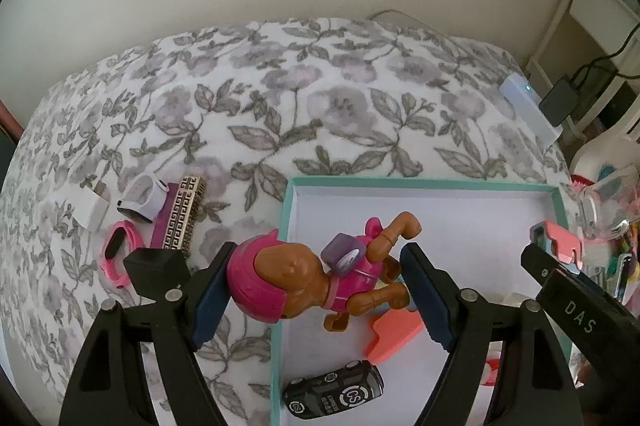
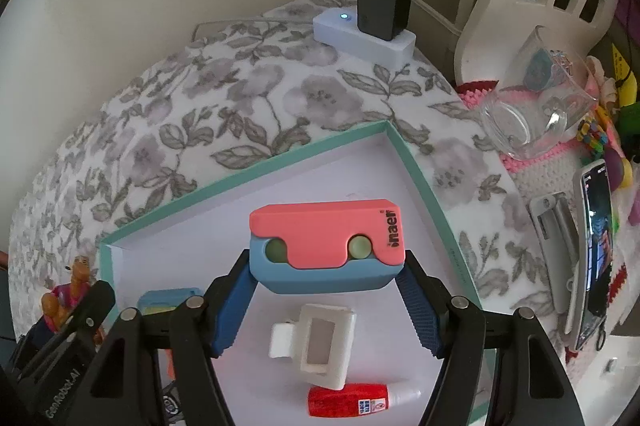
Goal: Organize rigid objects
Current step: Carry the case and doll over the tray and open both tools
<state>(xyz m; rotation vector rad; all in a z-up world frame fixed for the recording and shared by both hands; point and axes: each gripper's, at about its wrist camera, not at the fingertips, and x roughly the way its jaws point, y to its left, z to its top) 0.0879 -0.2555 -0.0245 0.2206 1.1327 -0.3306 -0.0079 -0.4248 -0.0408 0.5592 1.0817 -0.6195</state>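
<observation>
- The left gripper (image 1: 316,290) is clenched on a pink-and-brown toy dog figure (image 1: 308,278), the pads pressing its helmet on one side and its hind end on the other; the figure hangs over the near left edge of the teal-rimmed box tray (image 1: 285,226).
- The right gripper (image 2: 326,300) grasps a coral-and-blue plastic case (image 2: 326,250) by its two ends, holding it above the tray's white floor (image 2: 280,194).
- Already lying in the tray: a black toy car (image 1: 334,396), a coral wedge-shaped piece (image 1: 394,336), a white clip-like holder (image 2: 316,342), a red glue tube (image 2: 352,400) and a small blue-and-yellow item (image 2: 168,300) that is partly hidden.
- Left on the floral cloth (image 1: 280,98), well apart from the tray: a white smartwatch (image 1: 142,202), a pink fitness band (image 1: 118,252), a gold-patterned box with a purple side (image 1: 182,218) and a white block (image 1: 94,210).
- My judgement: sorting is roughly at the halfway mark. Both held pieces look set to be put down in the tray, and about four items on the cloth remain to be gathered.
- The tray has plenty of bare floor toward its far corner, so room should not be a problem.
</observation>
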